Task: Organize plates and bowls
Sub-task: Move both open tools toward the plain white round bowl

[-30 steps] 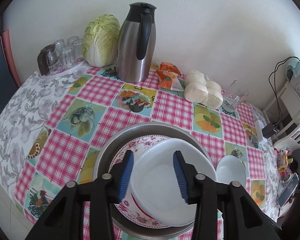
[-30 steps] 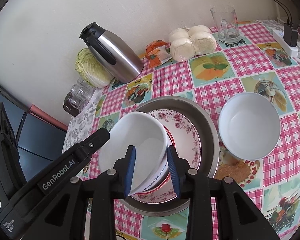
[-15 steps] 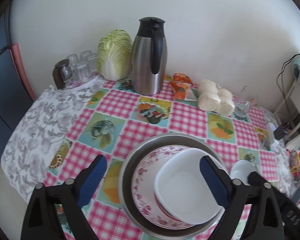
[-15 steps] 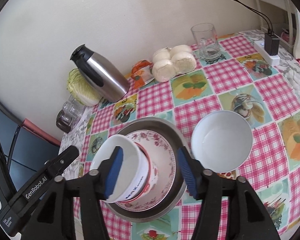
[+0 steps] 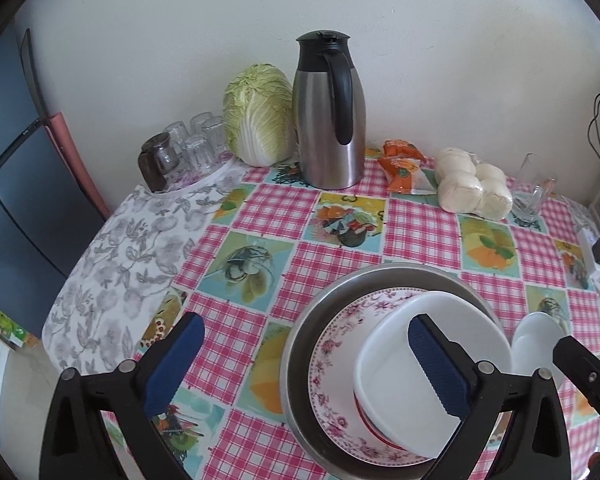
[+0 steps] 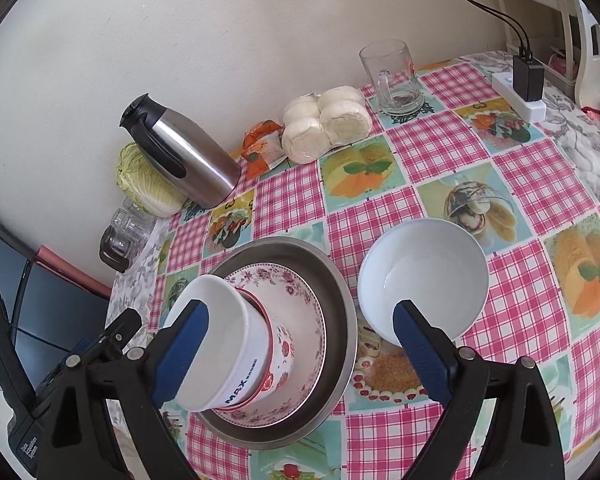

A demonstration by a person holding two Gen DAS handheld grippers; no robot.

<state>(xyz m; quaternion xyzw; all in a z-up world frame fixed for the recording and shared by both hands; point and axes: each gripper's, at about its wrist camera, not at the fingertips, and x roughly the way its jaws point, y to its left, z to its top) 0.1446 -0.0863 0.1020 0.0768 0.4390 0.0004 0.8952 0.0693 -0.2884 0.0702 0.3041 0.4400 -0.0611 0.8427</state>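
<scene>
A steel basin holds a floral plate, and a white bowl with blue lettering sits on the plate. A second white bowl stands on the table right of the basin. My left gripper is open and empty above the basin's left side. My right gripper is open and empty, raised above the stack, with one pad in front of the stacked bowl.
A steel thermos, a cabbage, small glasses, a snack pack, bagged buns and a glass mug stand along the wall. A power strip lies at the far right.
Both grippers opened, let go of the white bowl on the floral plate and pulled back and up. The left gripper shifted left.
</scene>
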